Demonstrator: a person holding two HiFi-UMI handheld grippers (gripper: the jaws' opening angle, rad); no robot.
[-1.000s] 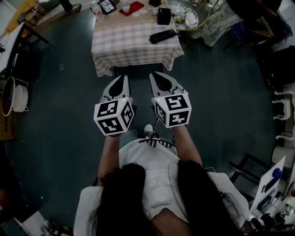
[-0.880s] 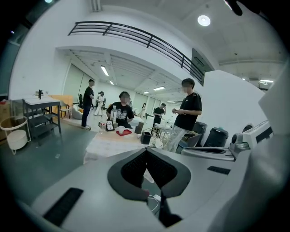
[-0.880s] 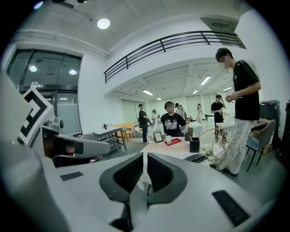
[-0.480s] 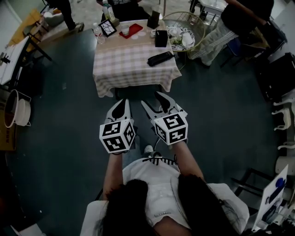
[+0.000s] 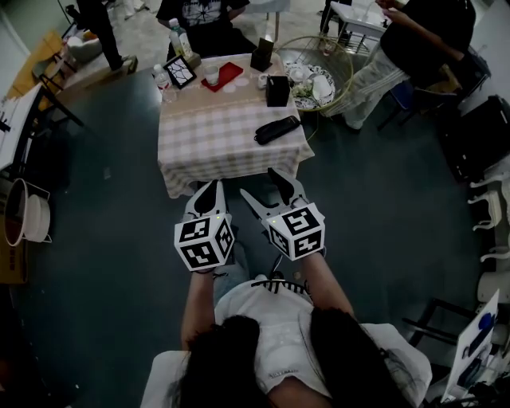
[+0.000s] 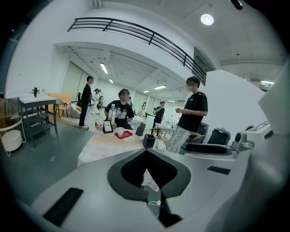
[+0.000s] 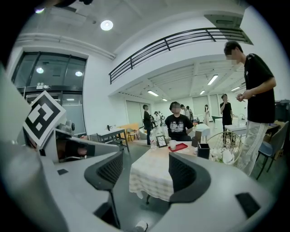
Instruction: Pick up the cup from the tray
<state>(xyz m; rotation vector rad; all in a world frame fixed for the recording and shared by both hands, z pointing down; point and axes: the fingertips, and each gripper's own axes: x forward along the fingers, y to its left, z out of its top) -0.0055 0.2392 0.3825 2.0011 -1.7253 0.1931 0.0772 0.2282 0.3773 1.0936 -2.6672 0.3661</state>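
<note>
A white cup (image 5: 211, 73) stands on a red tray (image 5: 228, 77) at the far side of a table with a checked cloth (image 5: 223, 135). The right gripper view shows the cup (image 7: 172, 144) and tray (image 7: 182, 147) far ahead. In the left gripper view they are small, the cup (image 6: 120, 131) on the tray (image 6: 125, 135). Both grippers hang in the air just short of the table's near edge, well away from the cup. My left gripper (image 5: 209, 189) is shut and empty, its tips meeting (image 6: 146, 152). My right gripper (image 5: 261, 185) is opening, with nothing between its jaws (image 7: 145, 163).
On the table lie a black pouch (image 5: 277, 129), a black box (image 5: 277, 90), a framed picture (image 5: 182, 73) and a water bottle (image 5: 162, 77). A wire basket of crockery (image 5: 315, 76) stands at its right corner. One person sits behind the table (image 5: 203, 16) and another stands at the right (image 5: 414, 32).
The right gripper's jaws have gone from shut to parted. The left stays shut. The table and tray have come further into view and lie nearer to both grippers.
</note>
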